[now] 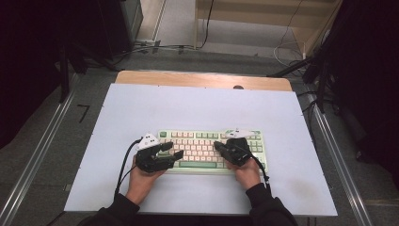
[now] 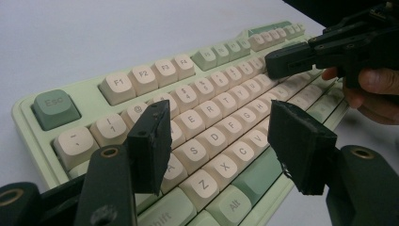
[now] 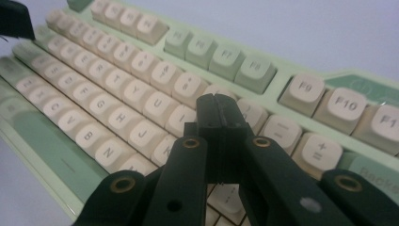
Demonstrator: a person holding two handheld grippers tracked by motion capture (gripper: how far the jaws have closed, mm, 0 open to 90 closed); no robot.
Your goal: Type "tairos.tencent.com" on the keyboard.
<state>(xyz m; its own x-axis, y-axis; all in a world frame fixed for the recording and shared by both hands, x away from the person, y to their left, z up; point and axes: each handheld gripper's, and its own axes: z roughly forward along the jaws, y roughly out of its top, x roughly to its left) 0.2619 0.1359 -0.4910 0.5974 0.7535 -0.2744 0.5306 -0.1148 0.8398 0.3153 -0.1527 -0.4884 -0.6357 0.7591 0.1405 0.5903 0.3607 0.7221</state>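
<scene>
high view: the keyboard (image 1: 211,149) lies near the table's (image 1: 141,113) 6 o'clock edge. the left gripper (image 1: 171,150) hovers over the keyboard's 9 o'clock end, jaws spread; the right gripper (image 1: 218,145) reaches in from 3 o'clock, tip over the middle keys.

left gripper view: the left gripper (image 2: 221,141) stands wide, holding nothing, above the letter keys around d and x. the right gripper (image 2: 277,63) shows at 2 o'clock, over the number row.

right gripper view: the right gripper (image 3: 217,113) is pinched together with nothing between its jaws, its tip just above the keys near i and o.

the step in hand looks like key pressing with the closed tip. the next move calls for a short, straight dip onto one key, without brushing its neighbours.
</scene>
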